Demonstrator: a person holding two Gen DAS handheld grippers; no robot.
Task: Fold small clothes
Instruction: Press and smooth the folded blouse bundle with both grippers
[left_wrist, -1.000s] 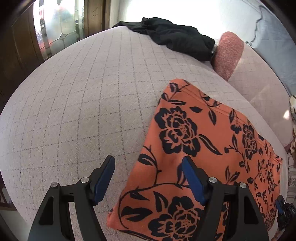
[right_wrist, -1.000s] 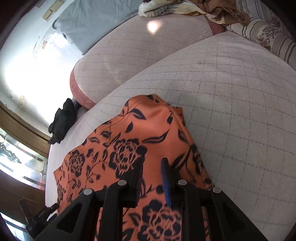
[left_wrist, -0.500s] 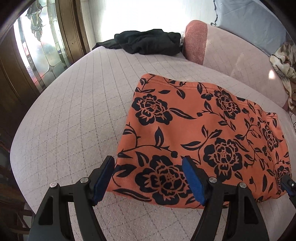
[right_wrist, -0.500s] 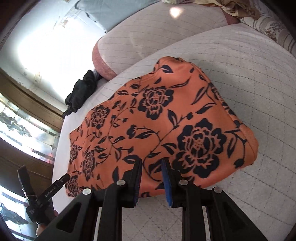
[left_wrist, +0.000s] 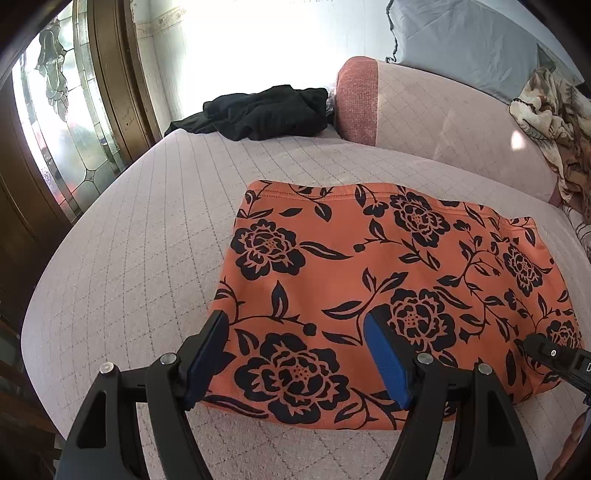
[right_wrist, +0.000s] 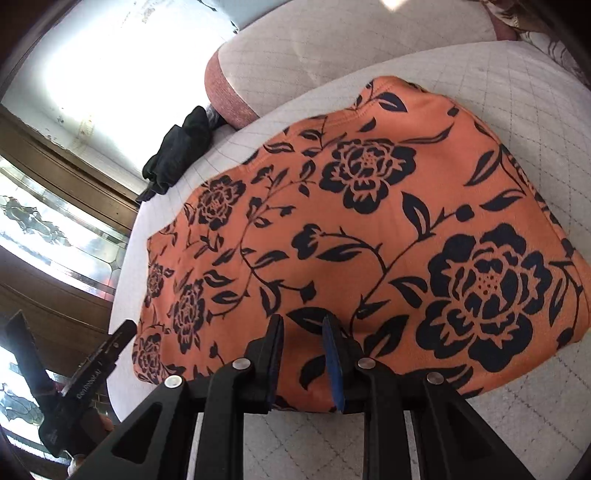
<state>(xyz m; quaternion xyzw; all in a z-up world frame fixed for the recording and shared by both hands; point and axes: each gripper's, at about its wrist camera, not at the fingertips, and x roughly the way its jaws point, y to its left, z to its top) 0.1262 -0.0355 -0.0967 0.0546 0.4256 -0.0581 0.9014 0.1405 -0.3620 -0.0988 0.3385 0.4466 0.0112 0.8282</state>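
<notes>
At the bottom of the left wrist view, my left gripper (left_wrist: 295, 354) hangs with its jaws spread wide and nothing between them, over the near edge of the orange floral garment (left_wrist: 388, 280). In the right wrist view, bottom center, my right gripper (right_wrist: 301, 354) shows a narrow gap between its blue pads (right_wrist: 334, 369), released and holding no cloth, just above the garment's near hem. The garment (right_wrist: 369, 221) lies folded flat, filling mid-frame on the quilted cushion (left_wrist: 129, 258). Behind it, upper center of the left view, a black garment (left_wrist: 258, 112) sits bunched against the sofa's backrest (left_wrist: 436, 118). A patterned blanket (left_wrist: 550, 114) drapes at the upper right, a leaded-glass door (left_wrist: 70, 122) at the left edge.
</notes>
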